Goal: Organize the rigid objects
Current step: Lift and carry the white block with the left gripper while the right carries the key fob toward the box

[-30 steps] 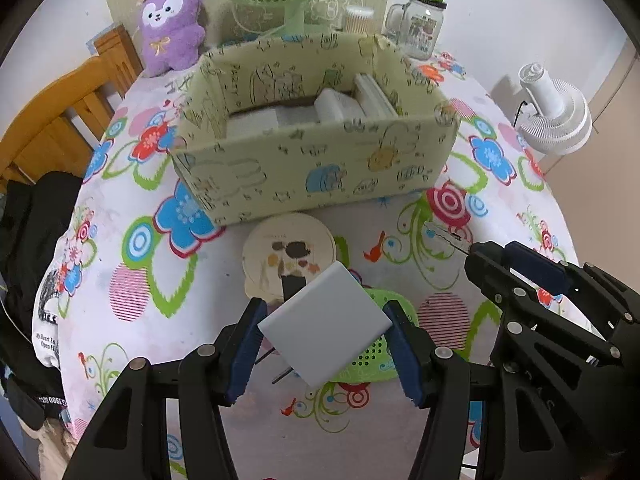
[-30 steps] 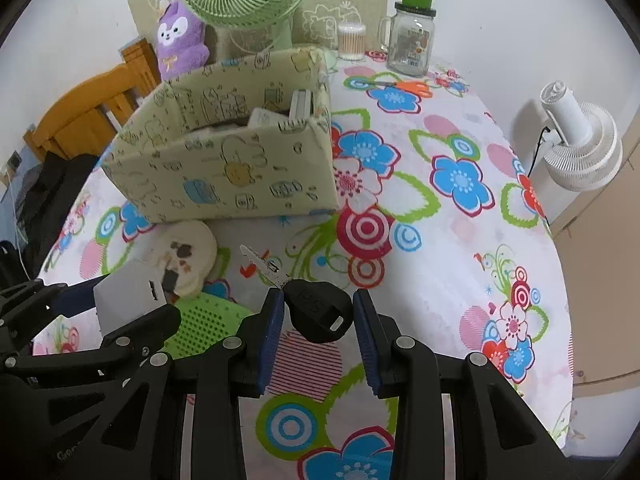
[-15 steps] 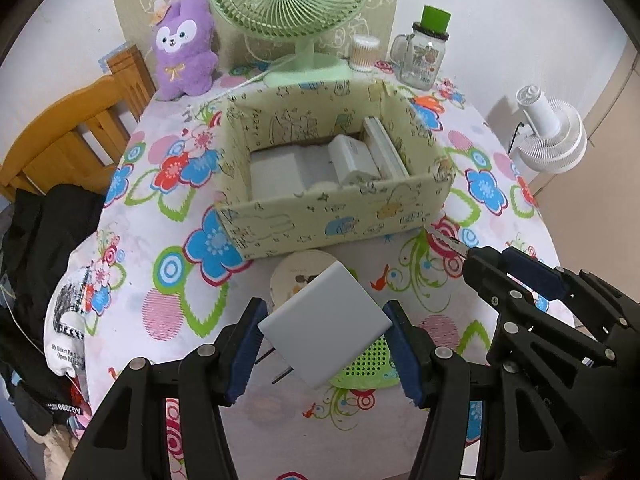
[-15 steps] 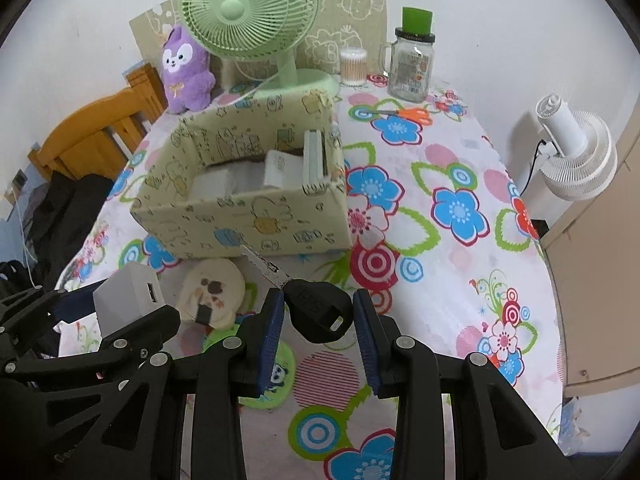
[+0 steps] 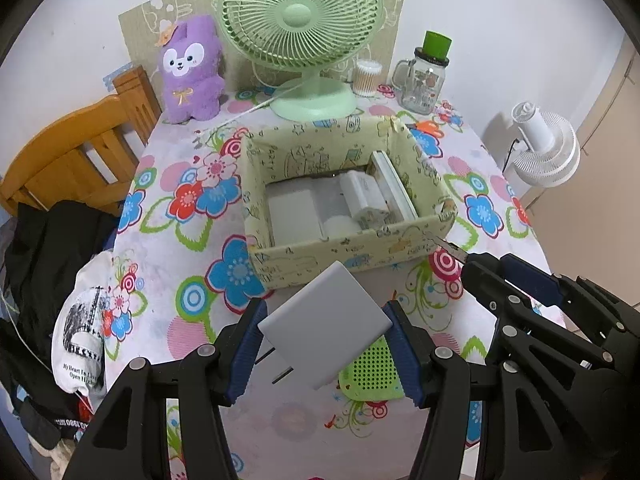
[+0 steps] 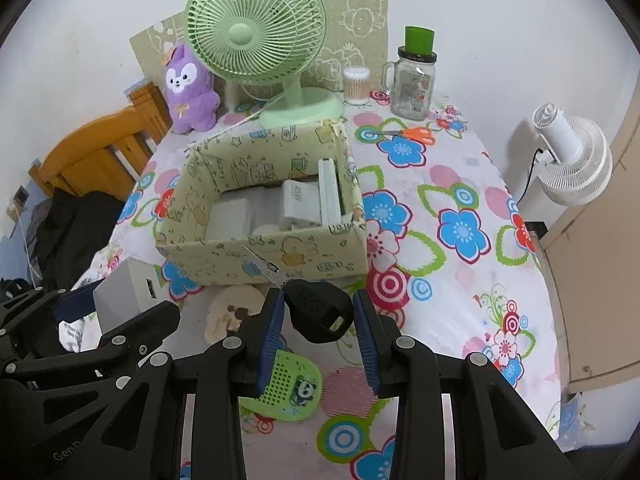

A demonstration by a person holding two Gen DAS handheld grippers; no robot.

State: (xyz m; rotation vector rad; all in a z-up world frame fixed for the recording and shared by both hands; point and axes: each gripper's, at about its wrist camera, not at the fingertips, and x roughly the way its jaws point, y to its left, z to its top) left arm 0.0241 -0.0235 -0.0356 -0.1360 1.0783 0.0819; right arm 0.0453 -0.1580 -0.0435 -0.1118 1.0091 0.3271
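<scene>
My left gripper [image 5: 325,344] is shut on a white plug-in charger [image 5: 325,326], held above the table in front of the patterned box [image 5: 352,258]. The charger also shows in the right wrist view [image 6: 124,296]. My right gripper [image 6: 318,320] is shut on a black-headed key [image 6: 316,310] whose metal blade [image 6: 266,266] points at the box [image 6: 280,258]. The box holds several white items [image 5: 362,196]. A green perforated item [image 5: 370,370] and a round cream item [image 6: 228,312] lie on the table below the grippers.
A green desk fan [image 5: 302,20], a purple plush toy [image 5: 190,68], a glass jar with a green lid [image 5: 428,74] and a cotton swab tub [image 5: 366,76] stand behind the box. Orange scissors [image 6: 412,134] lie to the right. A wooden chair [image 5: 72,156] and dark clothes [image 5: 52,248] are on the left.
Both grippers have risen and pulled back with their objects. The box now looks smaller and farther, its inside shows, and the fan and plush have come fully into view.
</scene>
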